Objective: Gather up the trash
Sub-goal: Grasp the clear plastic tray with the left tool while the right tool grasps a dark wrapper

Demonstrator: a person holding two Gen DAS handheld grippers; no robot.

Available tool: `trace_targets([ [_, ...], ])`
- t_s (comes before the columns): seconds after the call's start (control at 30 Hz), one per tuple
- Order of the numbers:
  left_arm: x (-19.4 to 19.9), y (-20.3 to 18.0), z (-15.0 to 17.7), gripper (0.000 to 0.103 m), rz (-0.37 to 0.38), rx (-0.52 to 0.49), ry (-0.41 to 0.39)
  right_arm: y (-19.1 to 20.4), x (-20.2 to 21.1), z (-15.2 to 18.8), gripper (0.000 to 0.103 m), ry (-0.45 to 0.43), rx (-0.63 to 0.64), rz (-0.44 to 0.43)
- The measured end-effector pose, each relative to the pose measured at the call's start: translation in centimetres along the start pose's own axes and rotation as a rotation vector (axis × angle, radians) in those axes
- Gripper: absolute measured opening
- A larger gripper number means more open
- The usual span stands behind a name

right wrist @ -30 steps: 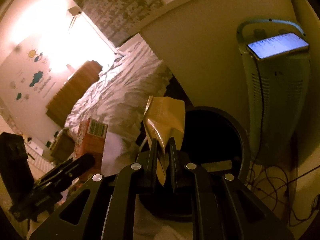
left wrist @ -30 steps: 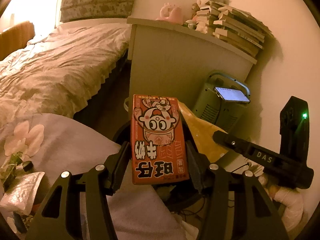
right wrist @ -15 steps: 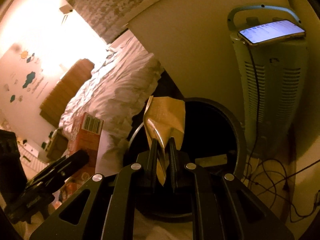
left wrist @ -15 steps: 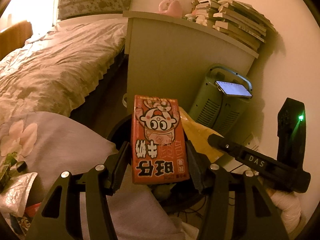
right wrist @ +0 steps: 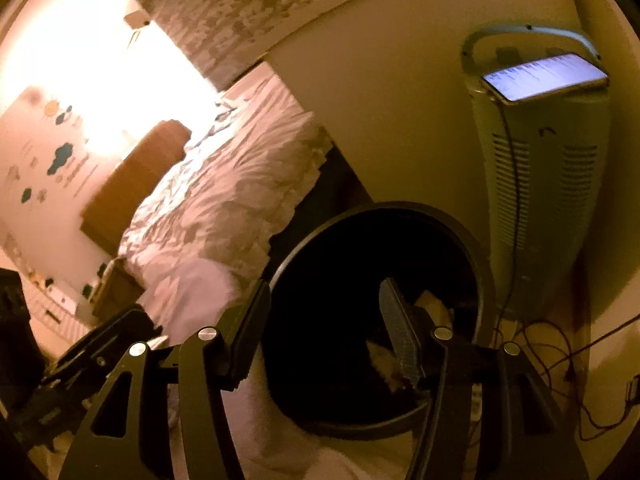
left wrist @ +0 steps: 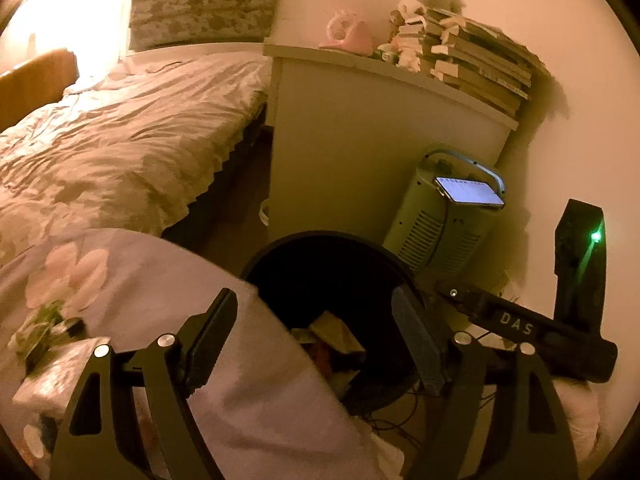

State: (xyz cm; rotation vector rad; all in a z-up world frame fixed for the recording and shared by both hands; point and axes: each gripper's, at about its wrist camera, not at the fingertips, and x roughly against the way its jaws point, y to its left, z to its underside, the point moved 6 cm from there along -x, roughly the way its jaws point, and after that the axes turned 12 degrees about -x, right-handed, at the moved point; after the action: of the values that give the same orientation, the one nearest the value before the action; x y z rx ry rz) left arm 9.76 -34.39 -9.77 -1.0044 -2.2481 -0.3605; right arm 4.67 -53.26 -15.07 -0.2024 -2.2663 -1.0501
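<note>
Where the left wrist view showed a red carton clamped a second ago, the left gripper [left wrist: 314, 338] now gapes wide and empty over one black bin [left wrist: 320, 248], with crumpled trash [left wrist: 332, 332] lying inside and one phone [left wrist: 468, 192] on one green heater [left wrist: 436, 232]. From the right wrist view, the right gripper [right wrist: 324, 334] has likewise dropped its yellow wrapper and spreads wide with nothing between its jaws above the same bin [right wrist: 460, 236], pale trash [right wrist: 434, 306] at its bottom

The left gripper [left wrist: 312, 332] is matte black plastic: two angled arms with triangular cut-outs, round silver screws at the joints, and flat ribbed pads on the jaws. The right gripper [right wrist: 322, 322] matches it; its side reads "DAS" in pale letters below a green light.
</note>
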Motion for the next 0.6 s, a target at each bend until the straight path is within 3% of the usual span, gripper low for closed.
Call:
trace_targets([
  [0.07, 1.2, 0.9, 0.6, 0.079, -0.011, 0.015, -0.004, 1.1, -0.2, 0.5, 0.058, 0.012, 0.022, -0.012],
  [0.17, 3.5, 2.8, 2.1, 0.079, -0.041, 0.059, -0.008, 3.3, -0.6, 1.8, 0.066, 0.041, 0.066, -0.045],
  [0.33, 8.2, 7.4, 5.9, 0.079, -0.113, 0.156, -0.015, 8.0, -1.7, 4.9, 0.067, 0.119, 0.159, -0.106],
  [0.6, 17.5, 15.2, 15.7, 0.079, -0.28, 0.38, 0.007, 14.1, -3.5, 11.7, 0.07, 0.275, 0.3, -0.142],
])
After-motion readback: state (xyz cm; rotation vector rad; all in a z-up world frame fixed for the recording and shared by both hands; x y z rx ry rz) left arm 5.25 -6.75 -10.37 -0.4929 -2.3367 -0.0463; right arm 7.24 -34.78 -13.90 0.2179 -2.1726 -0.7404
